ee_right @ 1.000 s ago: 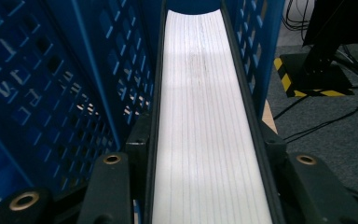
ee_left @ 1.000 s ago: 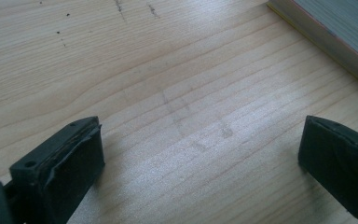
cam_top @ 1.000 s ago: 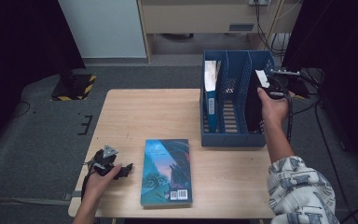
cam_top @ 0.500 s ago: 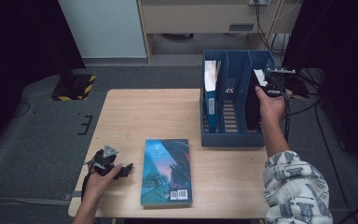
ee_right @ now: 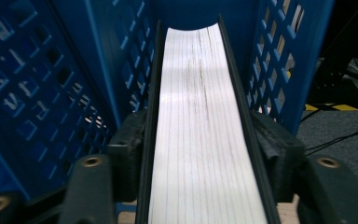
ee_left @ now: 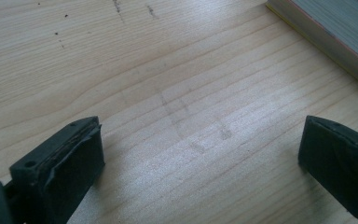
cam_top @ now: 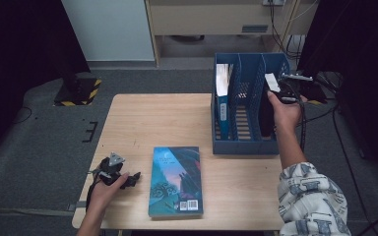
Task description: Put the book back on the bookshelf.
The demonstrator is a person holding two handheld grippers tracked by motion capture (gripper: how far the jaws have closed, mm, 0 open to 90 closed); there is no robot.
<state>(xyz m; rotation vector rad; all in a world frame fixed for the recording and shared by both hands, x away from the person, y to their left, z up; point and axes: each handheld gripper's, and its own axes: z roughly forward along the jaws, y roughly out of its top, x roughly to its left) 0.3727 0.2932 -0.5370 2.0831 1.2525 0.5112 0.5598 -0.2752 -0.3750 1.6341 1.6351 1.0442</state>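
Now, step in hand: setting the black-covered book with white page edges (ee_right: 200,93) upright in the rack and letting go of it.
Book's place: it stands on edge in the rightmost slot of the blue perforated plastic file rack (cam_top: 241,143), at the far right of the pale wooden tabletop (cam_top: 152,123).
Right tongs (ee_right: 200,140): they have just been opening. The book is between them, with the pads close beside both covers, and the grip looks released rather than clenched.
Left tongs (ee_left: 200,154): spread wide with nothing between them, low over bare wood just left of the teal illustrated paperback (cam_top: 174,179), which lies flat.
Doing it well: finish opening before any pull — a pad dragging on a cover would probably tip the book or lift it.
Withdrawal: back straight out along the slot, towards the person, clear of the mesh divider (ee_right: 42,84).
Check: the book should lean on a slot wall, not teeter.
Neighbour: a white-and-blue volume (cam_top: 222,93) stands in the left slot, well apart — no risk there.
Next likely: the teal paperback, and the left tongs sit handy for it.
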